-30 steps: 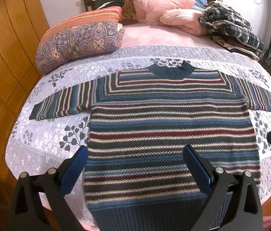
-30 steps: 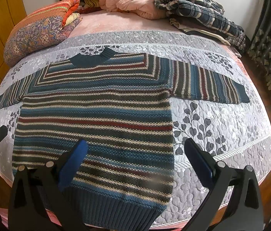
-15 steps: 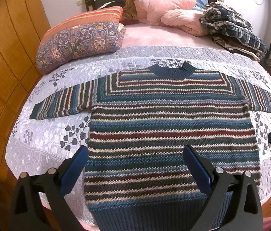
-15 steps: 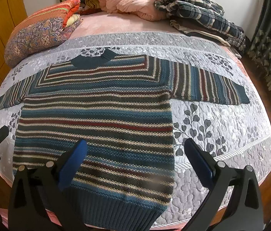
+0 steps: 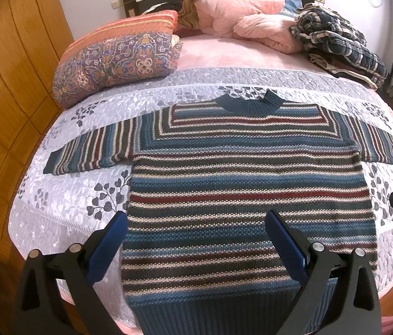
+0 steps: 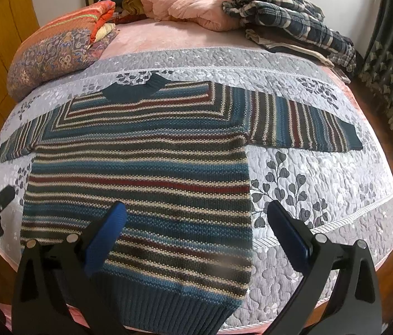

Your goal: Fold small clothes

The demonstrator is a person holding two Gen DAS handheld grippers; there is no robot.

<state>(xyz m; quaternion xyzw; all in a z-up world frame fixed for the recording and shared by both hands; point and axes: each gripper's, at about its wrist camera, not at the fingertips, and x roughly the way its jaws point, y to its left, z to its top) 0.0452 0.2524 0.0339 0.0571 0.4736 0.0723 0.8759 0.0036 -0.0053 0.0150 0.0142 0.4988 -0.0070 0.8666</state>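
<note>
Striped sweater (image 5: 246, 189) flat on bed's grey quilt (image 5: 65, 203), sleeves out left & right, collar far. Left gripper (image 5: 196, 240) & right gripper (image 6: 196, 237) above near hem, jaws spread, holding nothing.

A striped knit sweater (image 5: 248, 187) lies flat and unfolded on the bed, front up, with its dark teal ribbed collar pointing toward the headboard and its ribbed teal hem at the near edge of the mattress. Both sleeves stretch straight out to the sides. Horizontal bands of teal, dark green, cream and red cross the body; on the sleeves (image 6: 302, 124) the same stripes run crosswise. The fabric looks smooth, without visible wrinkles.
</note>
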